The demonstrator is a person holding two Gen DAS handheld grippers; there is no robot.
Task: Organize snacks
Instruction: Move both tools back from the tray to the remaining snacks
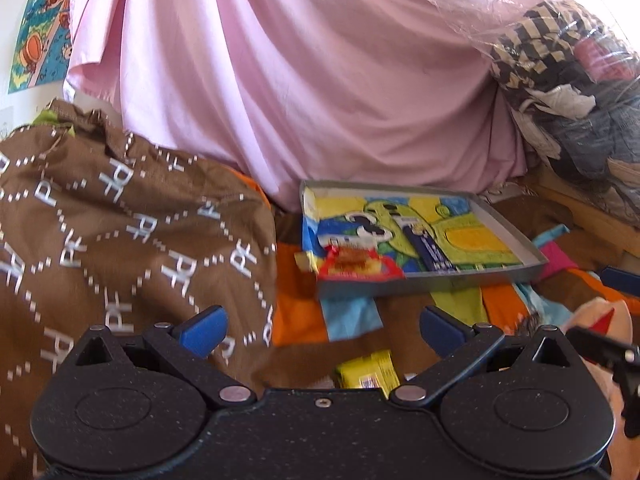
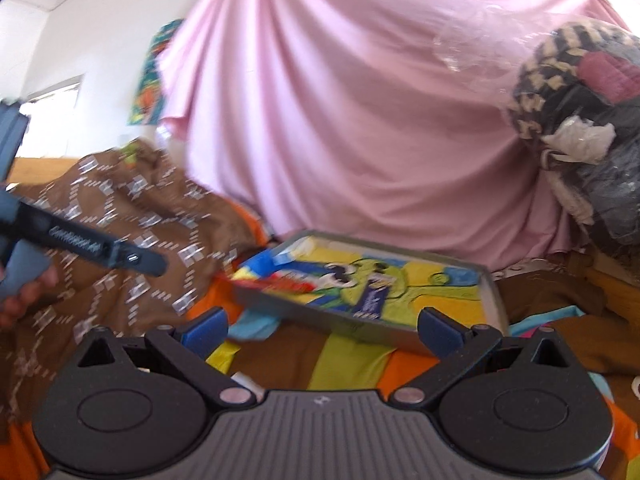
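A shallow grey tray (image 1: 516,236) with a bright cartoon lining lies on the bed ahead; the right wrist view shows the tray (image 2: 490,284) too. In it are a red snack packet (image 1: 356,266) and a dark blue snack bar (image 1: 426,250). The same red packet (image 2: 280,280) and blue bar (image 2: 370,300) are blurred in the right wrist view. A yellow snack packet (image 1: 368,372) lies on the blanket just under my left gripper (image 1: 322,328), which is open and empty. My right gripper (image 2: 320,328) is open and empty, close to the tray's near edge.
A brown patterned cloth (image 1: 100,232) is heaped at the left. A pink sheet (image 1: 300,80) hangs behind the tray. A clear bag of clothes (image 1: 572,80) bulges at the right. The patchwork blanket (image 1: 296,304) covers the bed. A hand holding the other gripper's handle (image 2: 72,240) shows at the left.
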